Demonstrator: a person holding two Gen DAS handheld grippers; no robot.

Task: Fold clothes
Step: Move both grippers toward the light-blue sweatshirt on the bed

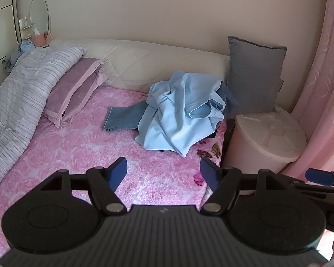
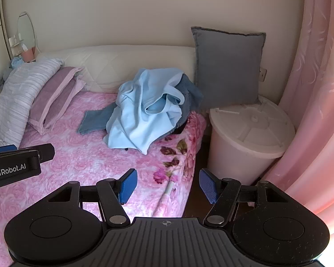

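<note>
Bed (image 1: 78,146): clothes (image 1: 182,111) beyond spread jaws.

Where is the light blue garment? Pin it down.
In both views, the light blue garment lies crumpled on the pink bed's far right, over the jeans, near the grey cushion.

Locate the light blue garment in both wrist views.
Left wrist: light blue garment right of centre, heaped over the denim piece.
Right wrist: light blue garment just left of centre, same heap.
Shared landmark: grey cushion propped against the wall to its right.
</note>
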